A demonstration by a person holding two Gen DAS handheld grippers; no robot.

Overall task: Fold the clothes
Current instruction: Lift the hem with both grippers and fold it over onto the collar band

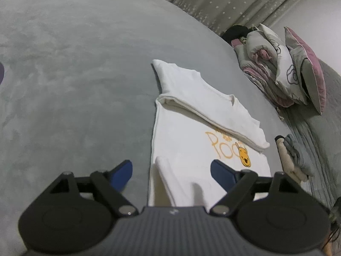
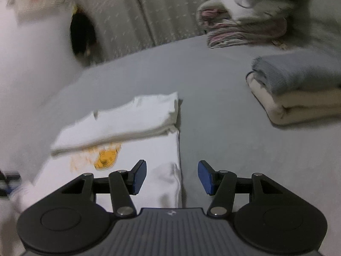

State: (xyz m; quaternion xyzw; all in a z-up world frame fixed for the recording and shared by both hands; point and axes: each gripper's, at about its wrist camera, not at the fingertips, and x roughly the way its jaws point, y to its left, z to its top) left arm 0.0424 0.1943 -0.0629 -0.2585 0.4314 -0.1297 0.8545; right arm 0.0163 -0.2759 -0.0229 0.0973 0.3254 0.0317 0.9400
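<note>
- White t-shirt [image 1: 187,149] is lying flat on the grey bed [image 1: 74,74], part-folded. Its long axis runs away from the left claw's camera and drifts a bit to the left up the picture.
- The top part is folded over as a thick band [image 1: 213,115] slanting across the chest, and the neckline notch shows on that band's far edge.
- Just below the band there's orange "Poo" lettering plus a yellow bear face [image 1: 244,156]; the band covers the top of the print.
- Near end has a soft raised wrinkle [image 1: 170,179], otherwise the fabric's pretty smooth.
- Left claw [image 1: 171,173] is spread wide, empty, hovering over the shirt's near end; one blue pad is over the bed, the other over the shirt.
- Right claw [image 2: 172,177] is about half open, nothing in it, straddling the shirt's side edge [image 2: 178,149].
- Folded grey and cream pile [image 2: 298,91] sits on the bed, well apart from the shirt.
- Pillows and bedding [image 1: 283,68] are heaped at the far side.
</note>
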